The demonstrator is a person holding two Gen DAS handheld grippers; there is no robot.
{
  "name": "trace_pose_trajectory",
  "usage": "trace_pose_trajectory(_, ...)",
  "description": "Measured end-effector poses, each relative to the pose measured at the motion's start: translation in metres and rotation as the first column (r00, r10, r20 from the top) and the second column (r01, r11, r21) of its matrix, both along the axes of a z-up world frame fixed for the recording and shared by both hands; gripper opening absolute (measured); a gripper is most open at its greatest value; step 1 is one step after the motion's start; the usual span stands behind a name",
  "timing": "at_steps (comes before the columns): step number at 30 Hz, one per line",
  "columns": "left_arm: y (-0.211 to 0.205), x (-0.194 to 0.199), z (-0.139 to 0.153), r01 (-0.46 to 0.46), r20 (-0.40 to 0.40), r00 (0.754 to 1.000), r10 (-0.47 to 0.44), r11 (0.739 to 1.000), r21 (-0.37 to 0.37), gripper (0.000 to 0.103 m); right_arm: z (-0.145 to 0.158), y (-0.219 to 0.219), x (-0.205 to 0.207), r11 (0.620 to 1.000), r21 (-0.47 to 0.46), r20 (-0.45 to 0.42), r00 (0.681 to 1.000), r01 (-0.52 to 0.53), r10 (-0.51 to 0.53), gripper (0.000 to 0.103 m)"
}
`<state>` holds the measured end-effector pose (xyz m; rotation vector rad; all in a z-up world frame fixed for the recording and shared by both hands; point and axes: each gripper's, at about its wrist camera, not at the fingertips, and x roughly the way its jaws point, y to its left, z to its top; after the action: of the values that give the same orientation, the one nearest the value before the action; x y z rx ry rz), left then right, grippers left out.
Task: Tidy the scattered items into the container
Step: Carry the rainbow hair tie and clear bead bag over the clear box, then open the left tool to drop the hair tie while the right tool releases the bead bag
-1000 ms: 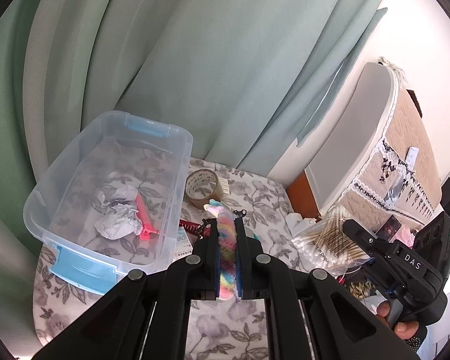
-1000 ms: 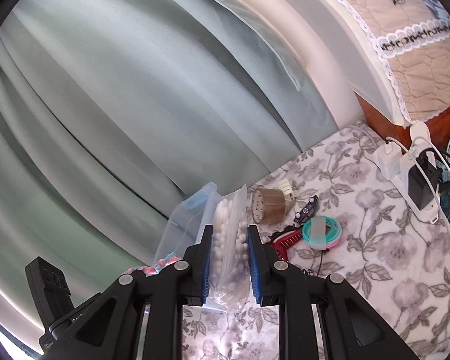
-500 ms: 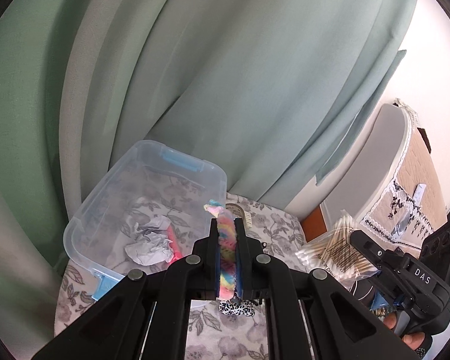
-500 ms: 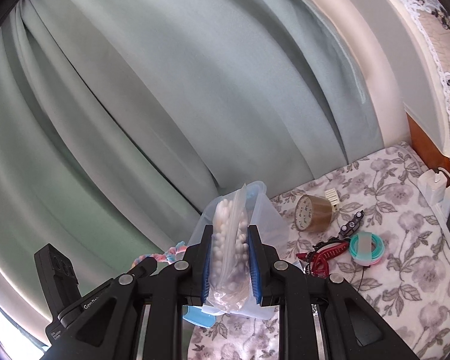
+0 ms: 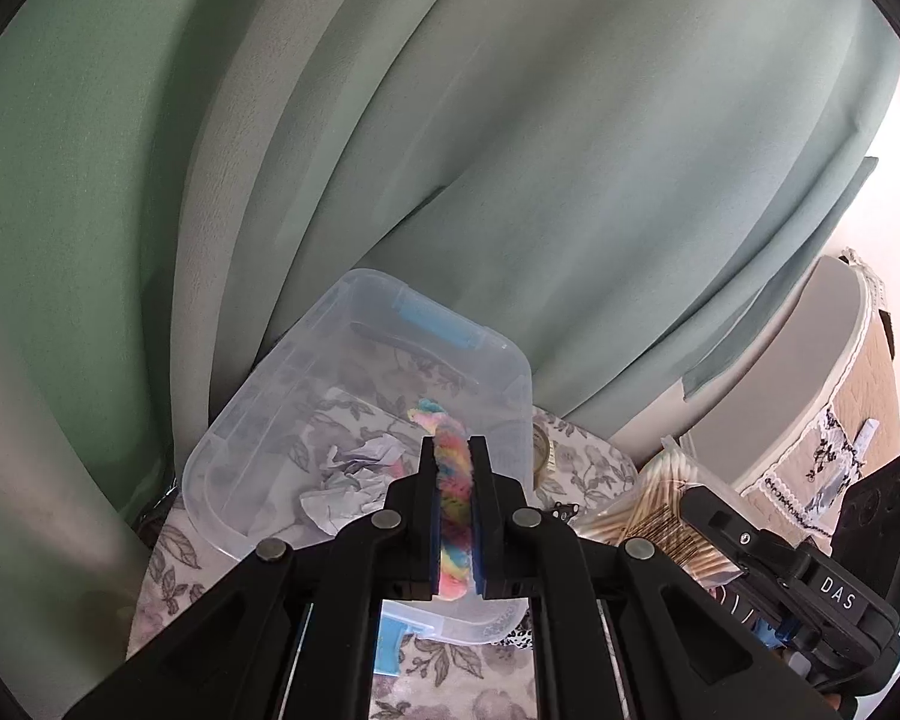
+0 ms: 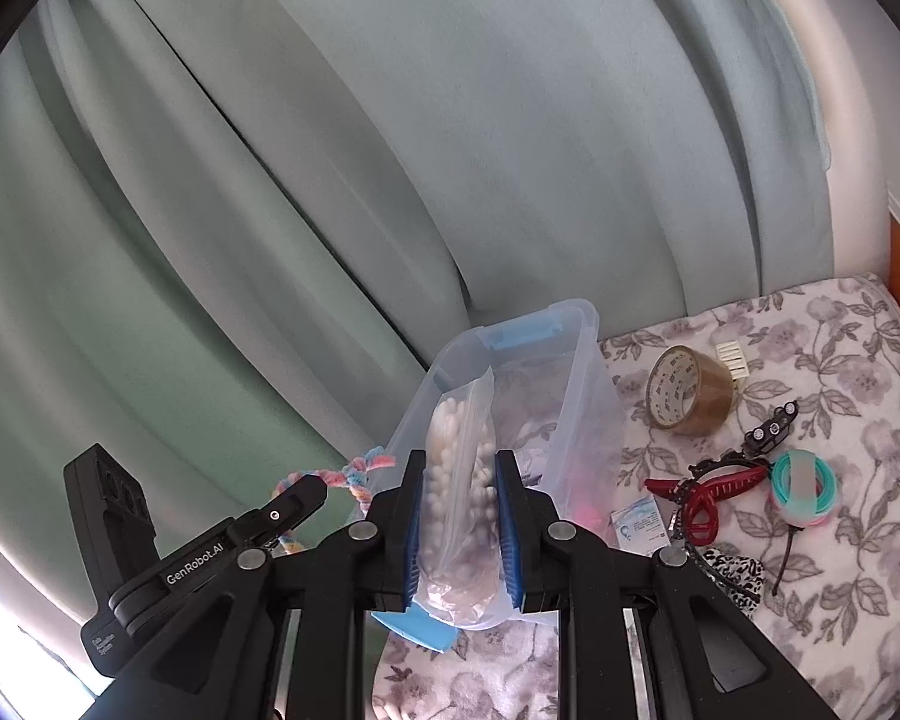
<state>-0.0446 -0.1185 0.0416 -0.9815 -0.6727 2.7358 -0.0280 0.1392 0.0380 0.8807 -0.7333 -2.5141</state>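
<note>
On the left, the left gripper (image 5: pixel 455 516) is clamped tight on the rainbow twisted cord (image 5: pixel 453 504), jaws nearly together with the fuzzy rope squeezed between the blue pads. The cord's free tip pokes up over the near wall of the clear plastic container (image 5: pixel 354 372), which sits on the floral cloth (image 6: pixel 810 372) against the green curtain (image 5: pixel 510 150). Inside the bin: crumpled paper (image 5: pixel 354 474) and something pink beside it.

Moving right, the right gripper (image 6: pixel 457 531) is pinched on the bag of cotton swabs (image 6: pixel 459 480), a clear zip bag held upright between the pads, hanging in front of the container's near end. So both hands are loaded and lined up on the bin: this is the carry-and-drop step, two items at once.

Further right, plenty is waiting on the cloth: the roll of brown tape (image 6: pixel 687 390), a red hair claw (image 6: pixel 705 495), a teal and pink ring (image 6: pixel 804 489), a small sachet (image 6: pixel 639 525), a black-and-white patterned hair band (image 6: pixel 735 573).

Next move, as I read it: bring each load fully over the open bin, past the rim, then open the jaws. The bag is floppy and could catch the wall, so it wants clearance before release.
</note>
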Motion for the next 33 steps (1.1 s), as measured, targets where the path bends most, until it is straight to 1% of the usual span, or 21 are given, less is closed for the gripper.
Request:
trace_pose_trajectory(8,-0.019,-0.014,-0.021,-0.035,0.042,0.999,0.034,0.999,0.021,0.007,-0.019,-0.026,-0.028,0.998,0.020,0.060,0.997,-0.056,0.055,0.023)
trace_pose_trajectory(14,-0.026,-0.027,-0.038,-0.054,0.082,0.995,0.052,0.998,0.026,0.007,-0.037,-0.044,-0.050,0.996,0.026,0.114,0.991,-0.080,0.076,0.023)
trace_pose_trajectory(21,-0.031,-0.043,-0.063,-0.072,0.151,0.986,0.068,0.997,0.023,0.007,-0.059,-0.063,-0.072,0.991,0.061,0.180,0.978,-0.119,0.106,0.023)
trace_pose_trajectory(23,-0.032,-0.047,-0.071,-0.074,0.176,0.982,0.068,0.997,0.024,0.007,-0.066,-0.068,-0.077,0.988,0.068,0.204,0.971,-0.137,0.120,0.026)
trace_pose_trajectory(26,-0.032,-0.051,-0.079,-0.071,0.210,0.976,0.063,0.997,0.030,0.008,-0.077,-0.075,-0.083,0.982,0.104,0.239,0.963,-0.155,0.126,0.026)
trace_pose_trajectory(27,-0.031,-0.051,-0.079,-0.072,0.206,0.976,0.068,0.997,0.016,0.008,-0.080,-0.077,-0.084,0.981,0.107,0.244,0.961,-0.163,0.133,0.026)
trace_pose_trajectory(28,-0.029,-0.052,-0.078,-0.066,0.202,0.977,0.063,0.998,0.009,0.012,-0.080,-0.077,-0.084,0.980,0.110,0.231,0.963,-0.168,0.139,0.030)
trace_pose_trajectory(29,-0.028,-0.053,-0.076,-0.056,0.199,0.979,0.054,0.998,0.007,0.018,-0.079,-0.079,-0.084,0.978,0.110,0.223,0.963,-0.178,0.150,0.034)
trace_pose_trajectory(30,-0.027,-0.054,-0.075,-0.047,0.193,0.980,0.044,0.999,0.010,0.023,-0.078,-0.080,-0.084,0.977,0.110,0.214,0.964,-0.184,0.158,0.042)
trace_pose_trajectory(31,-0.025,-0.054,-0.073,-0.038,0.184,0.982,0.034,0.999,0.015,0.034,-0.077,-0.081,-0.084,0.976,0.117,0.206,0.965,-0.186,0.159,0.049)
trace_pose_trajectory(32,-0.024,-0.055,-0.071,-0.030,0.175,0.984,0.026,0.999,0.019,0.048,-0.075,-0.082,-0.085,0.974,0.124,0.201,0.966,-0.187,0.160,0.051)
trace_pose_trajectory(33,-0.022,-0.055,-0.069,-0.024,0.167,0.986,0.021,0.999,0.021,0.054,-0.074,-0.084,-0.087,0.973,0.128,0.198,0.967,-0.190,0.162,0.054)
